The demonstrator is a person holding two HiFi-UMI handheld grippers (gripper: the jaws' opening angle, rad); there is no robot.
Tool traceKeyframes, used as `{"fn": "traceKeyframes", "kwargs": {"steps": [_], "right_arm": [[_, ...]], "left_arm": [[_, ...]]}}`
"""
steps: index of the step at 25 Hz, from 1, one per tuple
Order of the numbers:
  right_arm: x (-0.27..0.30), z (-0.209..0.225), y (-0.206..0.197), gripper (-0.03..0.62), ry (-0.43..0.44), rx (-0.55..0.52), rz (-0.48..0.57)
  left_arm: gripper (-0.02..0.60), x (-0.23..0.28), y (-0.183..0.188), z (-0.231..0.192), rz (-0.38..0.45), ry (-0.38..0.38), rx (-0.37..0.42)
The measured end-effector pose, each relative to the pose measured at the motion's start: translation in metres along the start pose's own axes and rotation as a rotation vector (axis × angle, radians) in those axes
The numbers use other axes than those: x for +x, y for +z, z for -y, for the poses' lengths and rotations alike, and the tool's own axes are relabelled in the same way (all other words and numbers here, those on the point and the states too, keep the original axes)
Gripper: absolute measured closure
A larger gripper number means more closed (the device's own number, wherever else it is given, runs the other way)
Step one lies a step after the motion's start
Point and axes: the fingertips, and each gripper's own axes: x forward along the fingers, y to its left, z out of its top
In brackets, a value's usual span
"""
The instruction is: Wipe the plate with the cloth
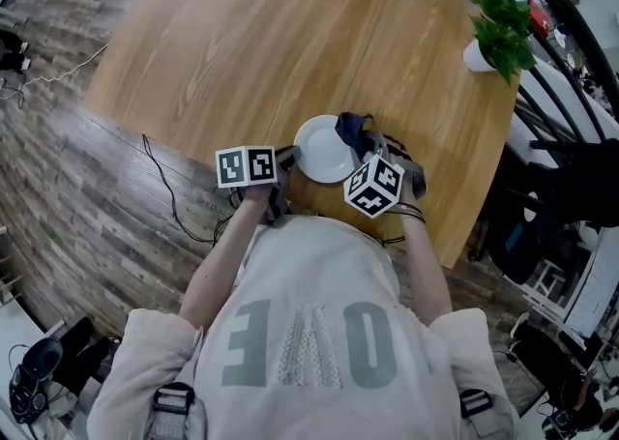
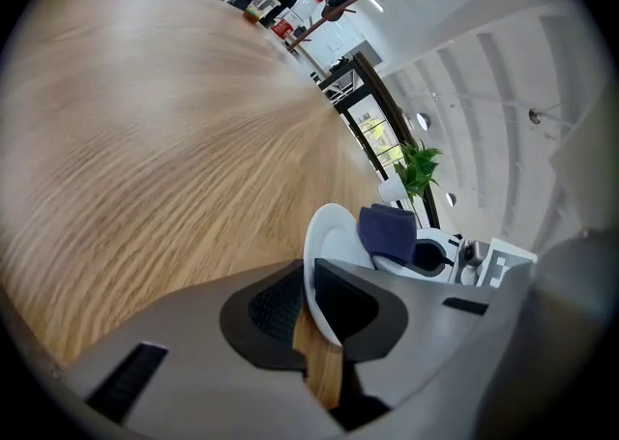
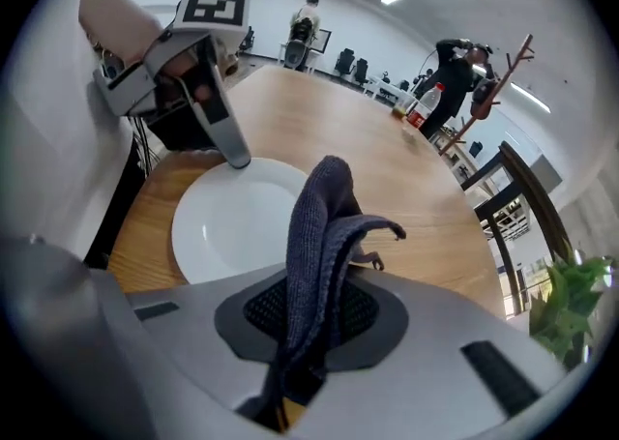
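A white plate (image 1: 322, 150) lies near the front edge of the wooden table (image 1: 290, 42). My left gripper (image 1: 287, 161) comes in from the left, shut on the plate's near-left rim. In the left gripper view the rim of the plate (image 2: 334, 245) sits pinched between the pads of the left gripper (image 2: 308, 281). A dark blue cloth (image 1: 355, 131) hangs over the plate's right side, with my right gripper (image 1: 375, 155) shut on it. In the right gripper view the cloth (image 3: 324, 225) stands folded up out of the right gripper (image 3: 314, 310) above the plate (image 3: 232, 225).
A potted green plant (image 1: 500, 32) stands at the table's far right corner. Bottles and a cup (image 2: 266, 11) sit at the far end. A black cable (image 1: 164, 182) trails on the wooden floor to the left. Chairs and people are beyond the table.
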Motion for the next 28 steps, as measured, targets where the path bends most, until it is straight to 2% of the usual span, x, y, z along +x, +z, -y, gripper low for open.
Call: {"fn": "traceKeyframes", "kwargs": {"steps": [5, 11, 17, 20, 23, 28], "right_arm": [[-0.004, -0.01, 0.002, 0.537, 0.011, -0.035, -0.016], [-0.02, -0.047, -0.001, 0.537, 0.129, -0.047, -0.019], [-0.036, -0.084, 0.003, 0.537, 0.236, -0.003, 0.003], [-0.039, -0.094, 0.002, 0.537, 0.265, 0.003, 0.008], [-0.04, -0.083, 0.003, 0.537, 0.258, 0.013, 0.018], [-0.026, -0.021, 0.019, 0.537, 0.108, -0.002, 0.016]], "left_arm": [[0.541, -0.003, 0.001, -0.001, 0.014, 0.006, -0.004], [0.543, -0.003, 0.002, -0.001, 0.023, 0.009, -0.01], [0.543, -0.004, 0.003, -0.003, 0.026, 0.007, -0.016], [0.545, -0.004, 0.003, -0.002, 0.028, 0.005, -0.02], [0.545, -0.002, 0.002, -0.001, 0.023, 0.0, -0.022], [0.545, -0.002, 0.004, -0.001, 0.026, 0.002, -0.017]]}}
